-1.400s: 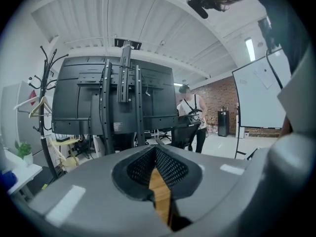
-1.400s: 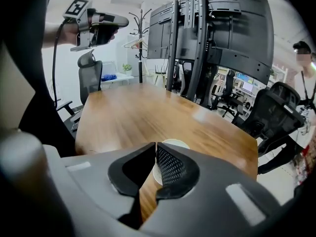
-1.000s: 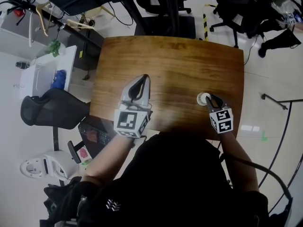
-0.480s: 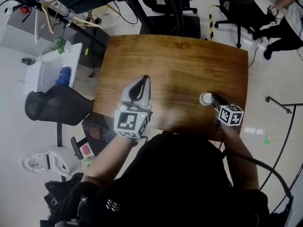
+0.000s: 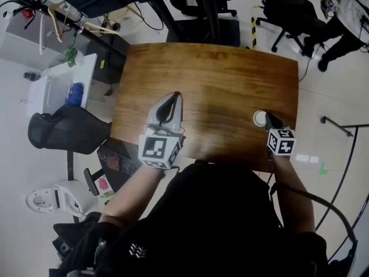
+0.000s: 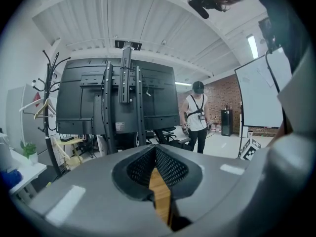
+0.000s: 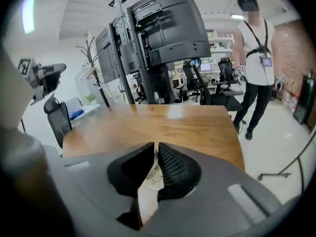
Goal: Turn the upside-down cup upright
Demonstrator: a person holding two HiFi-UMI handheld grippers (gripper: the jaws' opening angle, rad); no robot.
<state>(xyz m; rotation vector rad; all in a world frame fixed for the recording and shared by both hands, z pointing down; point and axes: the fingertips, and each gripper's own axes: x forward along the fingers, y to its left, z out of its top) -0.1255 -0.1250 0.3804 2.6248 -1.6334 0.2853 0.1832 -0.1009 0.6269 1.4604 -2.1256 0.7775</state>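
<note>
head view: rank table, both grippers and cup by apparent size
1. table
2. left gripper
3. right gripper, which looks smaller than the left, possibly just angle
4. cup

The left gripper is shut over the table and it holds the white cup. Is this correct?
No. The left gripper is shut over the table but holds nothing, as the left gripper view shows; the cup is far from it.

cup [image 5: 260, 118]: shifted right | right gripper [image 5: 269, 119]: followed it, rolled | fingers [image 7: 177, 169]: just closing on cup wall
</note>
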